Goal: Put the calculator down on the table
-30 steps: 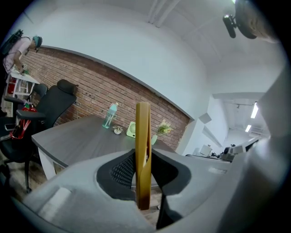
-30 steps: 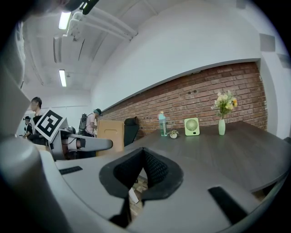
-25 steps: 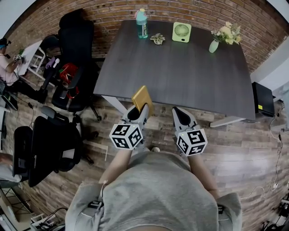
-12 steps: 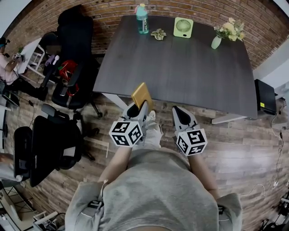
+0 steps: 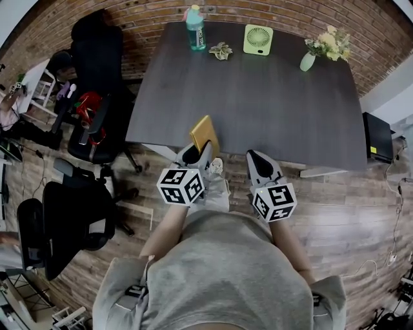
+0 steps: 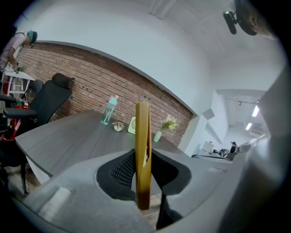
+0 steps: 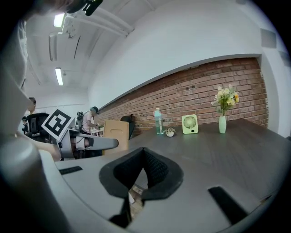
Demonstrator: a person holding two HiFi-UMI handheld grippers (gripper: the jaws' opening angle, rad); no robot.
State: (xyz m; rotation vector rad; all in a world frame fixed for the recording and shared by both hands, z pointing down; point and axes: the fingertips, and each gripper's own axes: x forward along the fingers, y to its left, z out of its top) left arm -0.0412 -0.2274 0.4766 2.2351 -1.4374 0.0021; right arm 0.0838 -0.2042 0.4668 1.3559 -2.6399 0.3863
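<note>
Plainly, the coming move turns on how the calculator [image 5: 204, 135] sits relative to the table [image 5: 258, 97] just ahead of it. The left gripper [image 5: 197, 151] has its jaws pinched on the calculator's near end, so the flat yellow slab stands on edge, its thin side toward that gripper's camera [image 6: 142, 154] and its long axis running forward along the jaws toward the brick wall. From the head view, the far end of the calculator reaches over the table's near-left edge, while the gripper body and the person's arms hang over the wooden floor. The bare grey tabletop [image 6: 68, 141] lies ahead of and below the held slab; how high above it cannot be told. The right gripper [image 5: 258, 161] is beside the left, about level with it, with its jaws together on nothing [image 7: 143, 170], and from its own view the calculator's broad face [image 7: 116, 132] shows off to its left. The left hand therefore seems to be the only one placed to do the setting-down. It probably needs to carry further over the surface and roll the slab from edge-on to flat. The water bottle [image 5: 195, 18], green fan [image 5: 258, 39] and flower vase [image 5: 310, 58] stand well apart at the far edge.
</note>
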